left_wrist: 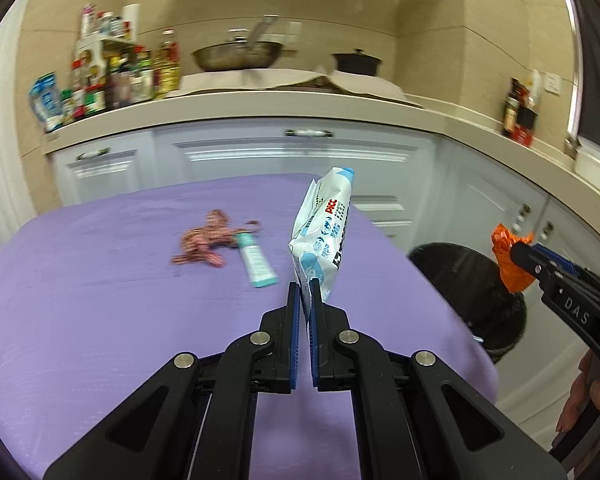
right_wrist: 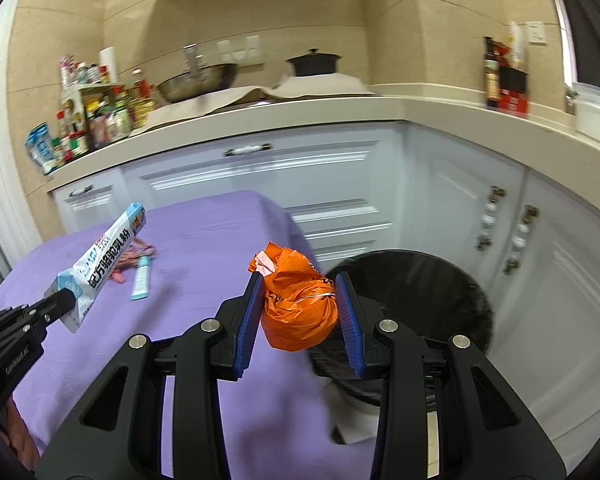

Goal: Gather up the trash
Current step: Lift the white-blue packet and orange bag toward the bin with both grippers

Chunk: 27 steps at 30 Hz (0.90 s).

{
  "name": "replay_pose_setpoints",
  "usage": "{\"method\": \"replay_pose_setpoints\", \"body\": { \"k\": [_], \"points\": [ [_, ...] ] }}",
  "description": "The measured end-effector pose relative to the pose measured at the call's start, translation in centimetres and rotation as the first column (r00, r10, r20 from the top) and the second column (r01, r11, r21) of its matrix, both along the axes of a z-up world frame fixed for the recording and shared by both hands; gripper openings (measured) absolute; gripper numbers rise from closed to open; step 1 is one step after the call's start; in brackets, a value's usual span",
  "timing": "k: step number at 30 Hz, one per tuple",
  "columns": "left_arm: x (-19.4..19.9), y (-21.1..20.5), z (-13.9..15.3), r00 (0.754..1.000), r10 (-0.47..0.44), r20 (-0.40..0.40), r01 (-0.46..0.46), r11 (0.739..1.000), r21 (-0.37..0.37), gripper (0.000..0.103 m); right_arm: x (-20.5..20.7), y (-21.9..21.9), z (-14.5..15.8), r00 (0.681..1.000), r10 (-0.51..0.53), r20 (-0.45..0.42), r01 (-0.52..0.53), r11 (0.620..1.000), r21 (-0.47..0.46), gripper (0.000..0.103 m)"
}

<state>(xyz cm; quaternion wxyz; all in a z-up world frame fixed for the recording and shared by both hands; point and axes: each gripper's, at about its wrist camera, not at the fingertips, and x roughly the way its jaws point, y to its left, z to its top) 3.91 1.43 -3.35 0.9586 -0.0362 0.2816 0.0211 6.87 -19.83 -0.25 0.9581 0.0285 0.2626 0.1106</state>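
My left gripper point(left_wrist: 305, 288) is shut on the bottom edge of a white and blue packet point(left_wrist: 324, 232), which stands up above the purple table point(left_wrist: 100, 300). In the right wrist view the same packet point(right_wrist: 100, 260) sticks out of the left gripper point(right_wrist: 62, 304) at the left. My right gripper point(right_wrist: 298, 280) is shut on a crumpled orange bag point(right_wrist: 300, 304), held over the table's right edge beside the black-lined bin point(right_wrist: 420, 296). From the left wrist view the orange bag point(left_wrist: 512, 256) hangs over the bin point(left_wrist: 468, 284). A pink scrap point(left_wrist: 206, 240) and a teal tube point(left_wrist: 256, 260) lie on the table.
White cabinets point(left_wrist: 300, 156) and a beige counter point(left_wrist: 260, 100) run behind the table, with bottles point(left_wrist: 112, 76), a wok point(left_wrist: 236, 56) and a black pot point(left_wrist: 356, 62) on top. A white container point(left_wrist: 596, 164) sits on the counter at the right. A person's hand point(left_wrist: 592, 404) holds the right gripper's handle.
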Motion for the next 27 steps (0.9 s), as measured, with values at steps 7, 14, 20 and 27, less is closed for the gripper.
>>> {"method": "replay_pose_setpoints", "body": {
  "k": [7, 14, 20, 27],
  "points": [
    [1.2, -4.4, -0.3, 0.996, -0.09, -0.007, 0.09, 0.996, 0.015, 0.005, 0.5, -4.3, -0.5, 0.997, -0.083, -0.004, 0.083, 0.996, 0.006, 0.036],
    [3.1, -8.5, -0.7, 0.986, -0.167, -0.011, 0.167, 0.985, 0.03, 0.005, 1.6, -7.1, -1.3, 0.99, -0.139, -0.014, 0.139, 0.99, 0.004, 0.036],
    [5.0, -11.9, -1.4, 0.972, -0.232, -0.027, 0.233, 0.972, 0.043, 0.005, 2.6, -9.2, -2.1, 0.983, -0.182, -0.02, 0.182, 0.983, -0.001, 0.036],
    [7.4, -14.7, -2.4, 0.962, -0.267, -0.054, 0.27, 0.961, 0.062, 0.005, 4.2, -10.7, -3.5, 0.976, -0.212, -0.04, 0.212, 0.977, -0.007, 0.036]
  ]
}}
